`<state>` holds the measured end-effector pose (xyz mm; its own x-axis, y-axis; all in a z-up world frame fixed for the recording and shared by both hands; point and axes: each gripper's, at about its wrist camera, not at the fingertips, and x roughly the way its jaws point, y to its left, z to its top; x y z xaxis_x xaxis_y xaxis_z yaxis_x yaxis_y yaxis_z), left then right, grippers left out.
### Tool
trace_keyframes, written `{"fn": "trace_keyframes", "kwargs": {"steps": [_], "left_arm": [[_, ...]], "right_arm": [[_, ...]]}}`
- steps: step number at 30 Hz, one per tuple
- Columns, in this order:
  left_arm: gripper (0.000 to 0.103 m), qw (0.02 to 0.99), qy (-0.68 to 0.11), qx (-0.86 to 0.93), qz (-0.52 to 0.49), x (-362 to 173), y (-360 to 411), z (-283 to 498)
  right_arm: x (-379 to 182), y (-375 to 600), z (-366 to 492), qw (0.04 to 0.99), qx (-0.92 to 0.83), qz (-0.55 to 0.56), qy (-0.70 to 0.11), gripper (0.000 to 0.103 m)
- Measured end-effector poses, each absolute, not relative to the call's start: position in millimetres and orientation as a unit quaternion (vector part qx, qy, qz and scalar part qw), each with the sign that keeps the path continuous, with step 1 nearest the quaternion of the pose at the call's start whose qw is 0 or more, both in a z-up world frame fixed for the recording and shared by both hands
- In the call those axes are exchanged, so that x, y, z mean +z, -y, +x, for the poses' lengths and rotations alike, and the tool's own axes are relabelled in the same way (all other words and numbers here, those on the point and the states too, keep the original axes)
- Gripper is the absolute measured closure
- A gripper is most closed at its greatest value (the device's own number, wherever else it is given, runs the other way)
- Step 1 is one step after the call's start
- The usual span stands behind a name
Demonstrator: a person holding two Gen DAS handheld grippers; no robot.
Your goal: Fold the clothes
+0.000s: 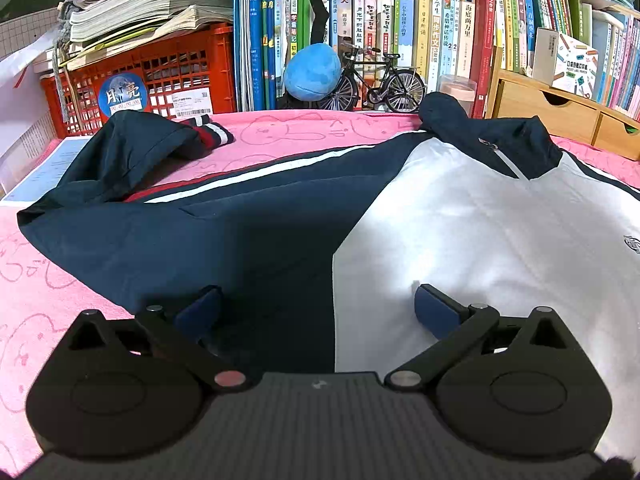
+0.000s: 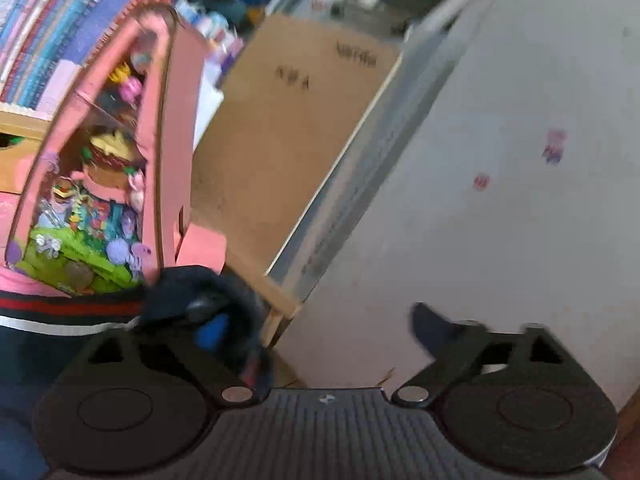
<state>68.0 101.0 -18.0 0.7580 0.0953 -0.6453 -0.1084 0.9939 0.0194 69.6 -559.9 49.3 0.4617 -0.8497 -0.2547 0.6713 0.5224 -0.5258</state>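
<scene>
A navy-and-white jacket (image 1: 360,208) lies spread on the pink surface (image 1: 48,288), soft and light, probably best pinched at a hem or sleeve cuff (image 1: 208,132). The left gripper (image 1: 318,308) hovers spread above it. Only the right view shows the right gripper (image 2: 320,324) spread, dark fabric draped over one finger, facing a cardboard box (image 2: 288,136).

A home, likely a child's room: packed bookshelves (image 1: 400,20) of schoolbooks, a red crate (image 1: 160,76) under stacked papers, a toy bicycle (image 1: 380,80), and a pink toy box (image 2: 100,180).
</scene>
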Motion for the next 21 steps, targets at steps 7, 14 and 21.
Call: {"fn": "trace_keyframes", "kwargs": {"steps": [7,14,21], "left_arm": [[0.0,0.938,-0.344,0.054,-0.009,-18,-101,68],[0.0,0.938,-0.344,0.054,-0.01,-18,-101,68],[0.0,0.938,-0.344,0.053,-0.009,-18,-101,68]], "right_arm": [[60,578,62,0.864,-0.42,-0.082,-0.264,0.0],[107,611,16,0.96,-0.214,0.106,-0.143,0.001],[121,580,2,0.976,-0.095,0.115,-0.156,0.005]]}}
